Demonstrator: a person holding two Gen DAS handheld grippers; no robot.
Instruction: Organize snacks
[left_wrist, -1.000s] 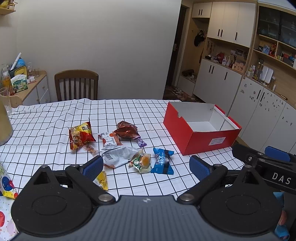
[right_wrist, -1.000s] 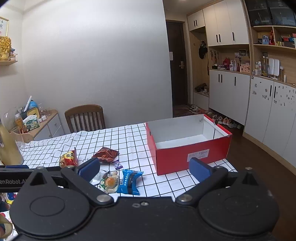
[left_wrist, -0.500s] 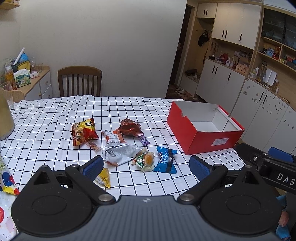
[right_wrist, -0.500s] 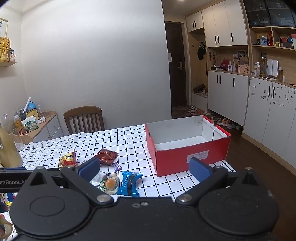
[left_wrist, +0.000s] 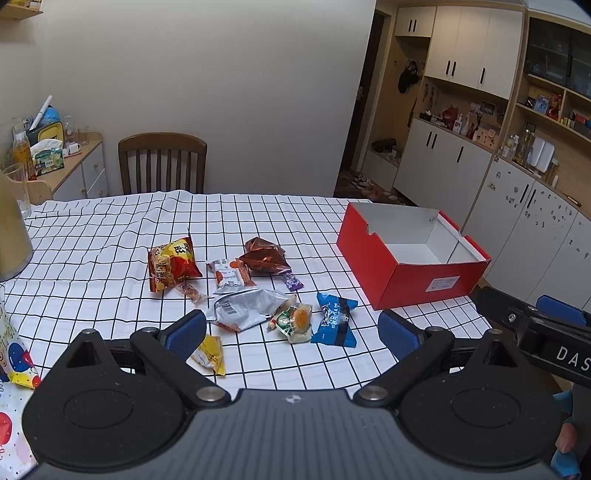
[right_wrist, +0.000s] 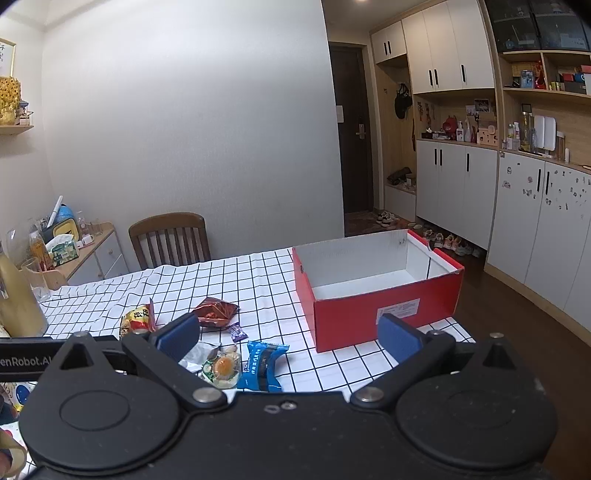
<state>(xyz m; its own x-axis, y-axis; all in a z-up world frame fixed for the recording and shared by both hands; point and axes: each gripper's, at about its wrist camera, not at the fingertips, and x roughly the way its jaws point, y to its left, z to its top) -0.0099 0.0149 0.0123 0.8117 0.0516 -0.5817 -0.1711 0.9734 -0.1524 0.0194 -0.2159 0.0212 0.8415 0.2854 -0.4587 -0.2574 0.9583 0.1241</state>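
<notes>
Several snack packets lie loose on the checked tablecloth (left_wrist: 110, 236): a red-yellow chip bag (left_wrist: 171, 263), a brown foil bag (left_wrist: 264, 256), a silver pouch (left_wrist: 245, 308), a green packet with an orange centre (left_wrist: 295, 320), a blue packet (left_wrist: 335, 324) and a small yellow one (left_wrist: 210, 354). An open, empty red box (left_wrist: 410, 258) stands at the right; it also shows in the right wrist view (right_wrist: 376, 288). My left gripper (left_wrist: 291, 332) is open and empty, above the near table edge. My right gripper (right_wrist: 288, 338) is open and empty, short of the blue packet (right_wrist: 263, 365) and the box.
A wooden chair (left_wrist: 162, 162) stands at the table's far side. A yellow jug (right_wrist: 16, 299) and a glass (right_wrist: 35, 277) stand at the left. A balloon-print bag (left_wrist: 14, 350) lies at the near left. White cabinets (right_wrist: 535, 221) line the right wall.
Both grippers have risen and drawn back a little, so the table and snacks sit lower and smaller in view. Both stay open; the snacks have not moved.
</notes>
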